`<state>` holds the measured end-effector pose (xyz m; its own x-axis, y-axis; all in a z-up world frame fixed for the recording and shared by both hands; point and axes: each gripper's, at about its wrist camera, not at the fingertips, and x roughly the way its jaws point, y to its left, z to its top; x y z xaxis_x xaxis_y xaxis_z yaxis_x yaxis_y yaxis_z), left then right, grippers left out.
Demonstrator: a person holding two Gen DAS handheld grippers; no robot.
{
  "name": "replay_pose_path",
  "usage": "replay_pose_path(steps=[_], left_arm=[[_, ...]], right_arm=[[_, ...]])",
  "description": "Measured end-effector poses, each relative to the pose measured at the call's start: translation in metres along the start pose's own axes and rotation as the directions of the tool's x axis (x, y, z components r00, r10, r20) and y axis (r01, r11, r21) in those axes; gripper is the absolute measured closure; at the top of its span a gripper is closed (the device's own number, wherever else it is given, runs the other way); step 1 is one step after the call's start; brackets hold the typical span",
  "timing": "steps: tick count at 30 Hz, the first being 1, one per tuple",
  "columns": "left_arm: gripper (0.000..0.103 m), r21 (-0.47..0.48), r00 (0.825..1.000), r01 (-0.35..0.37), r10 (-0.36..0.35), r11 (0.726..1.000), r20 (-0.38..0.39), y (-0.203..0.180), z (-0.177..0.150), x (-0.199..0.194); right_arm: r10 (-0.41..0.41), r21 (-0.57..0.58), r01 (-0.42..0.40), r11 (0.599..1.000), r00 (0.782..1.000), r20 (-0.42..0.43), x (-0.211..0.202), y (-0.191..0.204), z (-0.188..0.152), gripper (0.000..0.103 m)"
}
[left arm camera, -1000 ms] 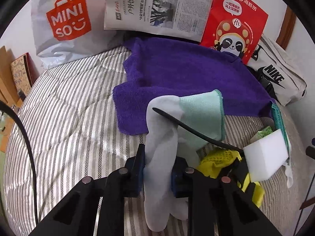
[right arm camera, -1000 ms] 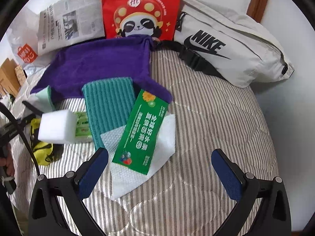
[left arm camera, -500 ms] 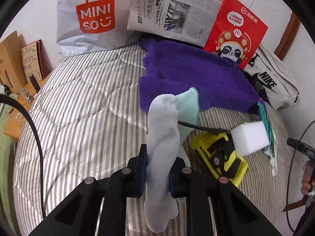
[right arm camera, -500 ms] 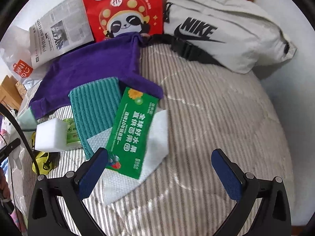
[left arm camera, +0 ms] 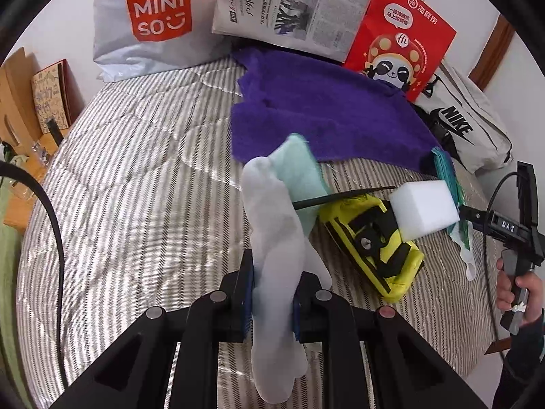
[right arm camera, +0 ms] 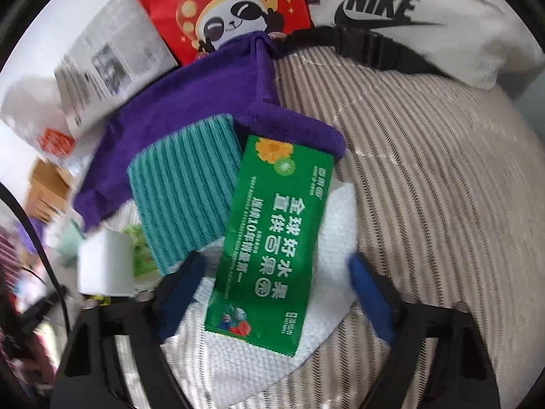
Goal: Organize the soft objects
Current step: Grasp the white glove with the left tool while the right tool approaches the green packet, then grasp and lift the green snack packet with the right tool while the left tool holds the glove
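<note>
Left hand-held gripper [left arm camera: 271,301] pinches one sock [left arm camera: 276,255]; right [right arm camera: 272,293] closing, apparently around one packet [right arm camera: 272,238].

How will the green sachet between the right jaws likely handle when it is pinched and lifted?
The green sachet looks flat and glossy, so it may slip or buckle as the right hand-held gripper closes. It lies loose on the white cloth, which might bunch or lift too.

Newspaper [left arm camera: 289,10], red panda bag [left arm camera: 398,30], perhaps propped upright.
</note>
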<state>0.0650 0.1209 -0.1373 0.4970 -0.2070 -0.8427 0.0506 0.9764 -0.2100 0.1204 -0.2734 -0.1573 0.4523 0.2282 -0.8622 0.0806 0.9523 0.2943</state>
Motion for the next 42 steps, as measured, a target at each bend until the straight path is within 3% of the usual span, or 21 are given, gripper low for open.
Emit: replay_pose_path(steps=[1,2,7,10,13,16,17,20,26,29,33,36,39,42], left_arm=[[0.086,0.0,1.0,0.007,-0.007,1.0,-0.003,-0.001,0.0,0.001],[0.086,0.0,1.0,0.012,-0.012,1.0,-0.006,-0.001,0.0,0.001],[0.086,-0.004,1.0,0.028,-0.028,1.0,-0.008,-0.001,-0.001,0.003],[0.086,-0.003,0.999,0.036,-0.036,0.999,-0.011,-0.002,-0.002,0.004],[0.086,-0.003,0.999,0.041,-0.041,0.999,-0.015,-0.004,-0.002,0.004],[0.085,0.001,0.999,0.042,-0.042,0.999,-0.024,-0.006,-0.003,0.006],[0.085,0.003,0.999,0.04,-0.04,0.999,-0.029,-0.006,-0.003,0.006],[0.085,0.006,0.998,0.047,-0.047,0.999,-0.034,-0.009,-0.006,0.006],[0.085,0.019,0.998,0.049,-0.048,0.999,-0.039,-0.013,-0.01,0.006],[0.085,0.017,0.998,0.048,-0.047,0.999,-0.042,-0.012,-0.01,0.006],[0.085,0.019,0.998,0.047,-0.046,0.999,-0.047,-0.013,-0.011,0.007],[0.085,0.019,0.998,0.053,-0.052,0.998,-0.045,-0.014,-0.01,0.006],[0.085,0.022,0.998,0.049,-0.048,0.999,-0.05,-0.015,-0.011,0.008],[0.085,0.024,0.998,0.049,-0.047,0.999,-0.052,-0.017,-0.011,0.009]], right_arm=[[0.023,0.009,-0.023,1.0,1.0,0.002,-0.003,-0.002,0.0,0.044],[0.043,0.015,-0.043,0.999,0.999,-0.002,-0.005,-0.003,0.001,0.048],[-0.028,-0.038,0.027,0.999,0.999,-0.025,-0.005,-0.005,-0.002,0.046],[-0.026,-0.003,0.026,1.0,0.999,-0.024,-0.002,-0.012,-0.002,0.038],[-0.022,0.009,0.022,1.0,1.0,-0.006,0.001,-0.013,0.0,0.036],[0.008,-0.021,-0.008,1.0,1.0,-0.008,-0.002,-0.008,0.001,0.055],[0.01,-0.024,-0.01,1.0,1.0,-0.01,-0.006,-0.006,0.001,0.055],[-0.008,-0.084,0.009,0.996,1.0,0.017,-0.023,0.001,-0.001,0.055],[0.0,-0.112,-0.001,0.994,1.0,-0.008,-0.042,-0.008,-0.014,0.053],[-0.079,-0.133,0.076,0.988,0.997,-0.018,-0.04,-0.015,-0.022,0.044],[-0.172,-0.115,0.165,0.98,0.983,-0.056,-0.036,-0.027,-0.022,0.044],[-0.159,-0.086,0.156,0.984,0.986,-0.04,-0.046,-0.029,-0.021,0.043],[-0.099,-0.084,0.096,0.992,0.995,-0.028,-0.053,-0.018,-0.02,0.035],[-0.134,-0.125,0.129,0.984,0.99,-0.032,-0.044,-0.003,-0.021,0.034]])
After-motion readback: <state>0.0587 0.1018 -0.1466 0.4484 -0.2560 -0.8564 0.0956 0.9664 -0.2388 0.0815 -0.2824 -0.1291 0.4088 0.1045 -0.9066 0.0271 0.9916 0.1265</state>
